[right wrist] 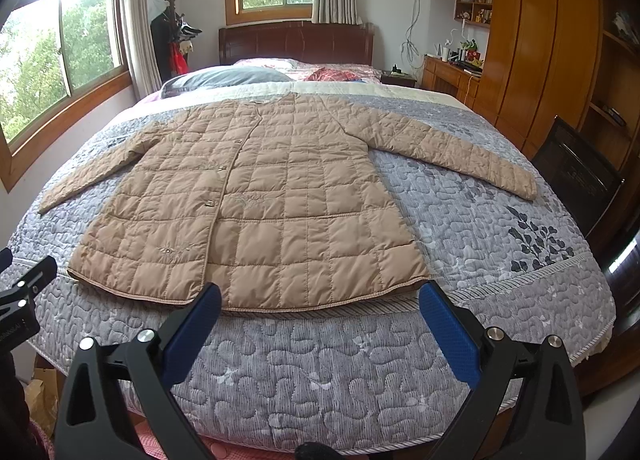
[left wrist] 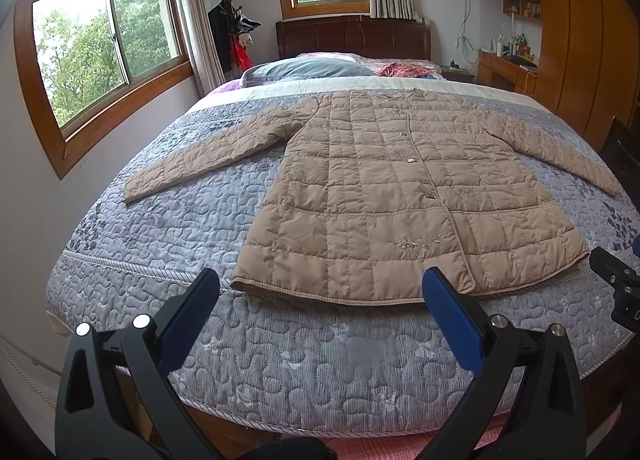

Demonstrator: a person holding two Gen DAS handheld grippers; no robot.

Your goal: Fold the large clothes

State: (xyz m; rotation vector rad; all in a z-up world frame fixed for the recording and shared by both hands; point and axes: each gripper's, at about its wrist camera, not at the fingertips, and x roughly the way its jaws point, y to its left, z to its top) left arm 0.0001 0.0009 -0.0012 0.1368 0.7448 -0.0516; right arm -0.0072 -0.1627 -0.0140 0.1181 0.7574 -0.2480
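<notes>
Evidently not started: quilted coat (left wrist: 392, 196) spread flat on bedspread (left wrist: 168, 228), buttoned, both sleeves outstretched. Left gripper (left wrist: 320, 300) and right gripper (right wrist: 320, 308) released, jaws wide, hovering short of hem. All folds outstanding.

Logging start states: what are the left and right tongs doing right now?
Left tongs: open, empty, short of the coat.
Right tongs: open, empty, at the coat's hem.
</notes>
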